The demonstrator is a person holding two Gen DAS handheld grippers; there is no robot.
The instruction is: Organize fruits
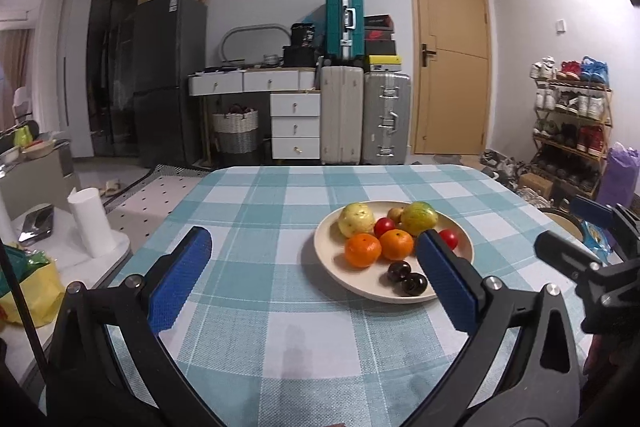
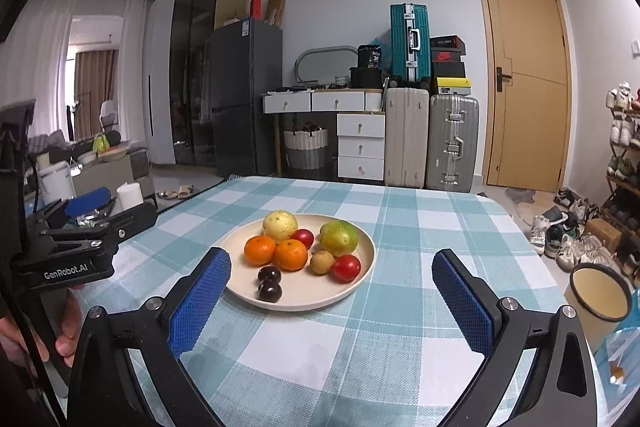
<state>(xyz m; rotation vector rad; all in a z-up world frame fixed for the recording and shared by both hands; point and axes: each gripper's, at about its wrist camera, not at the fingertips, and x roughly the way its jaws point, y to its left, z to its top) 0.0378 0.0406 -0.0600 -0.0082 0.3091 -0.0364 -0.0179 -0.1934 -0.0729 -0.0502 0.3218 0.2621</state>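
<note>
Plate (image 2: 360,279) mid-tabletop: firm tangerines (image 2: 260,250), soft tomatoes (image 2: 346,267); grip across the widest part. Both left gripper (image 1: 316,267) and right gripper (image 2: 332,291) wide, empty.

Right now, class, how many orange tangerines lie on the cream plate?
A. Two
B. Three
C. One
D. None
A: two tangerines sit side by side on the plate, just behind the two dark plums.
</note>
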